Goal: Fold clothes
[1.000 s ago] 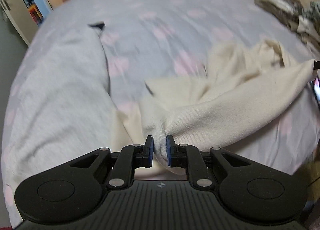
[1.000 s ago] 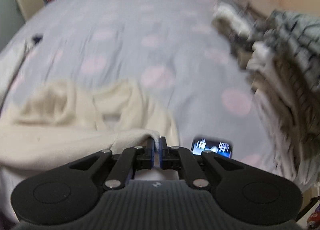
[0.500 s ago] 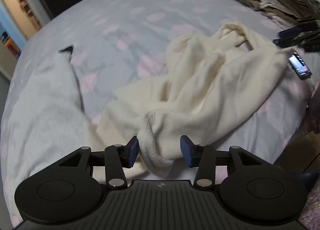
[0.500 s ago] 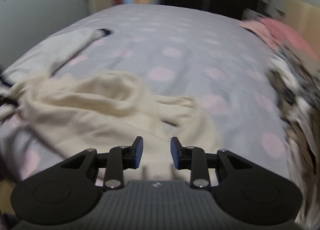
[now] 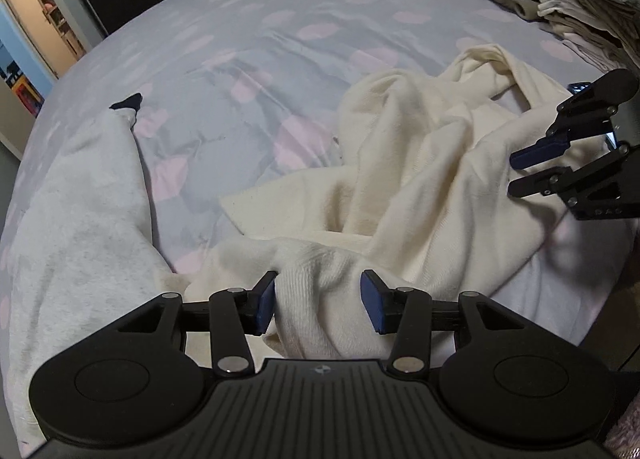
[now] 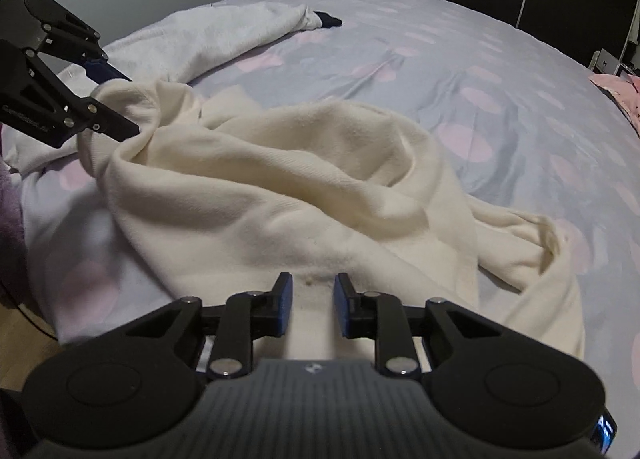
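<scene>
Cream sweater (image 5: 420, 187) lies crumpled on bed (image 5: 280, 39), near edge closest to me, long axis running side to side between my two claws. Left claw (image 5: 318, 301) released, jaws spread around ribbed cuff, not pinching it. Right claw (image 6: 311, 305) also released, jaws apart over hem fabric. Each claw equally near its own end. Grey garment (image 5: 80, 227) crowds left side, folded stacks (image 5: 560, 7) far right. Plenty of bare bed beyond sweater for spreading flat.
</scene>
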`<state>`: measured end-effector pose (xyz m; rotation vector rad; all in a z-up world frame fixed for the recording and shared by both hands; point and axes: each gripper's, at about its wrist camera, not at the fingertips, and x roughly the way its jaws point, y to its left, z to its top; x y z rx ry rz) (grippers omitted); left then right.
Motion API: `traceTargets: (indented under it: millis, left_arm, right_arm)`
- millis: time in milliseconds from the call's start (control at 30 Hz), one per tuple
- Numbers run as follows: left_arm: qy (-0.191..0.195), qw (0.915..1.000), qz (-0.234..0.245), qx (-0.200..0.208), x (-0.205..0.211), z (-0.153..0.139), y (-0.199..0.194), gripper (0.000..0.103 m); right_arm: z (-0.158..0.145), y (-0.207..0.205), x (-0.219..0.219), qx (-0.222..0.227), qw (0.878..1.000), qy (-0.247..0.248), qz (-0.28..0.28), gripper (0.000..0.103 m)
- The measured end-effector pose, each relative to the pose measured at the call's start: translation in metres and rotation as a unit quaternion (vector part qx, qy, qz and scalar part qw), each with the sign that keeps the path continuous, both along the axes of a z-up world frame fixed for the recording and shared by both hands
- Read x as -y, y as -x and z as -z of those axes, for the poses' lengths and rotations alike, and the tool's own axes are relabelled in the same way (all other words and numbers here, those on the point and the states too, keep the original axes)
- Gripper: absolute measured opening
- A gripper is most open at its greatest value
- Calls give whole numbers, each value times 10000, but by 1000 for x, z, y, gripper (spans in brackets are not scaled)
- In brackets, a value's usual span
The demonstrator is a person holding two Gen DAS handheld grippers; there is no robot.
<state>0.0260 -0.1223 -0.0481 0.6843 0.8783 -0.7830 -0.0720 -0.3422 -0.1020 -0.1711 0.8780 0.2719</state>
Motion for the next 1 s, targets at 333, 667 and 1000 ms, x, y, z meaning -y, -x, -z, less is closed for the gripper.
traceTargets:
  millis: [333,667,1000]
  left_arm:
    - [346,9984,-447,-7,-11,-10,-17,48]
    - [799,9902,-1037,492,-36,-41,-25,48]
    - [958,9921,-753,305,-37,-43,3,48]
  right_arm:
    - [20,-9,-11,-80,9989,352,-291,14]
    - [16,1,-12,-55,9987,307,-412,3]
    - [-6,48,-31,-251,9927,-153,-1172,2]
